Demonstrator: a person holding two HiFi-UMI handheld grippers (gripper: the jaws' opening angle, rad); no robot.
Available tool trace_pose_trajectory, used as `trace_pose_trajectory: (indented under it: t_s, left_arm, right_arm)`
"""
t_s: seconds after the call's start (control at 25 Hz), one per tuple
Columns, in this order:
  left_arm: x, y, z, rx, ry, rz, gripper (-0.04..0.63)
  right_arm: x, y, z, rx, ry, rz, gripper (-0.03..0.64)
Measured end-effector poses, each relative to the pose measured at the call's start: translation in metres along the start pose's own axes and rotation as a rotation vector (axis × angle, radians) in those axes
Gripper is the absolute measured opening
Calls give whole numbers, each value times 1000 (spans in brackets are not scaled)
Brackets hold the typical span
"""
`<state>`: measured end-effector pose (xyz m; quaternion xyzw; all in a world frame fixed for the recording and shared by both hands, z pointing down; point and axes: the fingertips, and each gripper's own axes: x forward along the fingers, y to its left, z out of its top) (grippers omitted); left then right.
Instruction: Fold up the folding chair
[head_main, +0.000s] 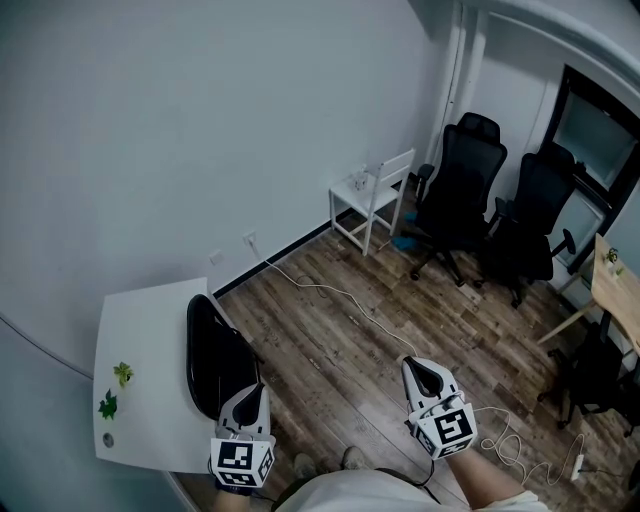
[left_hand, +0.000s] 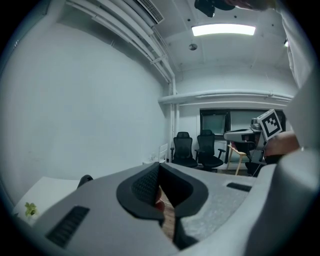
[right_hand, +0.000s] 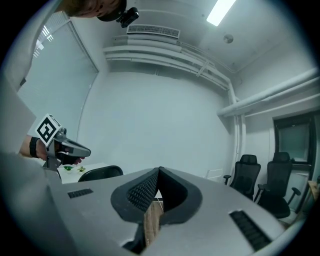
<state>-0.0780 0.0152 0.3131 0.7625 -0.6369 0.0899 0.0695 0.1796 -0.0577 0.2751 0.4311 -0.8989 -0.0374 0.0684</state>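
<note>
1. Head view: we hold both tongs low in front of us over the wooden floor (head_main: 330, 350). The left tongs (head_main: 254, 392) are just beside the white bench (head_main: 150, 320), and the right tongs (head_main: 420, 368) are over open floor.
2. In the left gripper view, we see the left tongs pressed together at the tips. Nothing is held between them, and only a sliver of floor shows through the gap behind.
3. In the right gripper view, the right tongs are likewise closed tip to tip and hold nothing.
4. The white folding chair (head_main: 378, 195) stands opened out against the far wall (head_main: 200, 120). It is well apart from both tongs and just beside two black office chairs (head_main: 470, 190).
5. A black chair (head_main: 215, 360) is tucked against the bench edge, and small green things (head_main: 115, 390) lie on the benchtop.
6. A pale cable (head_main: 340, 300) trails across the floor from the wall.
</note>
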Motion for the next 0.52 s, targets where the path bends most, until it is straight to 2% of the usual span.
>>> trace_pose_trajectory:
  t_s: [0.52]
  left_arm:
    - [3,12,-3,-14,10,-9,6]
  right_arm:
    - [21,18,2,-4,3,27,18]
